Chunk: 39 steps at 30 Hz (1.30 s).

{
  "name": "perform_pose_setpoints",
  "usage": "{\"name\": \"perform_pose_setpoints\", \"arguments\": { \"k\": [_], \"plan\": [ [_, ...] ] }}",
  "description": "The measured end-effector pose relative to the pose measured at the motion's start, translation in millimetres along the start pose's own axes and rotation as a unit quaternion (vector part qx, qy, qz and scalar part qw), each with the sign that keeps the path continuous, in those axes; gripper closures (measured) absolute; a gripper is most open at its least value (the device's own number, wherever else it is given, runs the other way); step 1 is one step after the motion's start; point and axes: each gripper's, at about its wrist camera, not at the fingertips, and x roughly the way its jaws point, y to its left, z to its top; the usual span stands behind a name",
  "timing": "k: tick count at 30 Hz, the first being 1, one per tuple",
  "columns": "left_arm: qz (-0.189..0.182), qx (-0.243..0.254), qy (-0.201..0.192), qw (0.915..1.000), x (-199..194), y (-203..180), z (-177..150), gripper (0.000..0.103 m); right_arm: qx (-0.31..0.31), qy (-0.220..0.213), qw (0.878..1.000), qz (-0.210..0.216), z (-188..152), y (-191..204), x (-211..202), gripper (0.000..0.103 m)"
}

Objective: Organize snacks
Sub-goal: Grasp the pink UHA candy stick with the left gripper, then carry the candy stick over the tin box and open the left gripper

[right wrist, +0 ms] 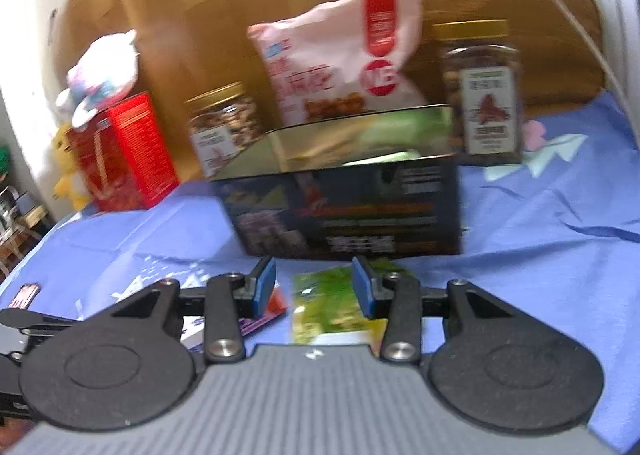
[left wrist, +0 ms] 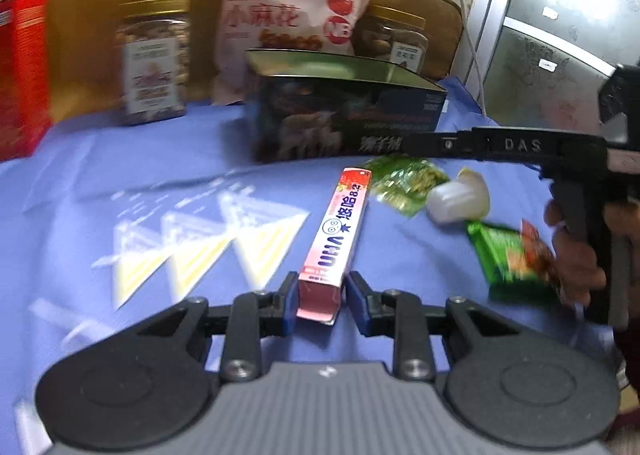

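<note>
A long pink candy box (left wrist: 340, 231) lies on the blue cloth (left wrist: 120, 175), pointing away from me. My left gripper (left wrist: 322, 295) is shut on its near end, a blue pad against each side. Behind it stands an open dark tin (left wrist: 348, 119) (right wrist: 344, 207) with a gold inside. My right gripper (right wrist: 314, 287) hangs open just in front of the tin, over a clear green packet (right wrist: 328, 303) (left wrist: 404, 183) that neither pad touches. In the left wrist view, the right gripper's black body (left wrist: 520, 145) reaches in from the right, held by a hand (left wrist: 580, 255).
A white jelly cup (left wrist: 460, 199) and a green and red packet (left wrist: 516, 255) lie right of the candy box. At the back stand two nut jars (left wrist: 154, 63) (right wrist: 482, 95), a pink snack bag (left wrist: 288, 15) and a red box (right wrist: 120, 151), against brown cardboard (right wrist: 200, 7).
</note>
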Motion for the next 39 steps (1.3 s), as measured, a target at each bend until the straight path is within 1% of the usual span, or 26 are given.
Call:
{"name": "perform_pose_setpoints", "arguments": {
  "k": [2,6,11,15,17,18,20,22,23,24,25,26,27,28,30,31,32,33,35,39],
  "plan": [
    [0.011,-0.005,-0.004,0.9999,-17,12,-10,0.077,-0.01,0.01,1.0,0.018,-1,11,3,0.058],
    [0.027,-0.007,-0.011,0.9995,-38,29,-22,0.075,-0.032,0.033,0.997,0.058,-5,37,13,0.058],
    [0.043,0.007,-0.014,0.999,-44,33,-28,0.074,-0.033,0.056,0.993,0.099,-6,63,31,0.055],
    [0.048,0.015,-0.018,0.9986,-44,30,-31,0.074,-0.024,0.077,0.99,0.119,-3,75,51,0.054],
    [0.05,0.011,-0.018,0.9985,-44,32,-32,0.071,-0.023,0.093,0.987,0.128,-4,79,61,0.054],
    [0.054,0.007,-0.019,0.9983,-44,33,-32,0.067,-0.024,0.103,0.986,0.13,-6,80,64,0.054],
    [0.064,-0.004,-0.019,0.9978,-46,38,-32,0.063,-0.027,0.117,0.984,0.13,-12,82,66,0.055],
    [0.069,-0.017,-0.02,0.9973,-48,45,-33,0.062,-0.025,0.114,0.984,0.137,-13,79,57,0.056],
    [0.075,-0.026,-0.023,0.9966,-49,48,-32,0.062,-0.022,0.114,0.983,0.143,-13,78,53,0.059],
    [0.081,-0.035,-0.026,0.9957,-51,52,-32,0.056,-0.02,0.115,0.982,0.15,-14,75,46,0.061],
    [0.092,-0.047,-0.029,0.9942,-52,57,-30,0.048,-0.018,0.12,0.98,0.158,-15,73,42,0.061],
    [0.103,-0.062,-0.031,0.9923,-53,62,-29,0.046,-0.018,0.124,0.978,0.169,-19,72,35,0.061],
    [0.102,-0.077,-0.033,0.9912,-54,67,-28,0.046,-0.023,0.127,0.976,0.178,-22,74,32,0.059],
    [0.094,-0.091,-0.034,0.9909,-55,73,-27,0.046,-0.034,0.131,0.973,0.187,-26,77,26,0.059],
    [0.08,-0.11,-0.037,0.9901,-58,79,-27,0.043,-0.061,0.124,0.971,0.193,-33,81,12,0.059],
    [0.077,-0.112,-0.039,0.9899,-59,79,-27,0.039,-0.074,0.117,0.972,0.191,-35,82,7,0.059],
    [0.078,-0.114,-0.043,0.9895,-61,79,-27,0.036,-0.088,0.11,0.972,0.187,-37,84,2,0.056],
    [0.079,-0.116,-0.049,0.9889,-65,79,-28,0.029,-0.097,0.106,0.973,0.182,-38,87,1,0.05],
    [0.08,-0.123,-0.063,0.9871,-72,81,-26,0.028,-0.112,0.1,0.973,0.174,-40,88,-1,0.046],
    [0.07,-0.157,-0.089,0.9812,-84,97,-18,0.028,-0.122,0.109,0.972,0.171,-45,87,3,0.046]
  ]
}}
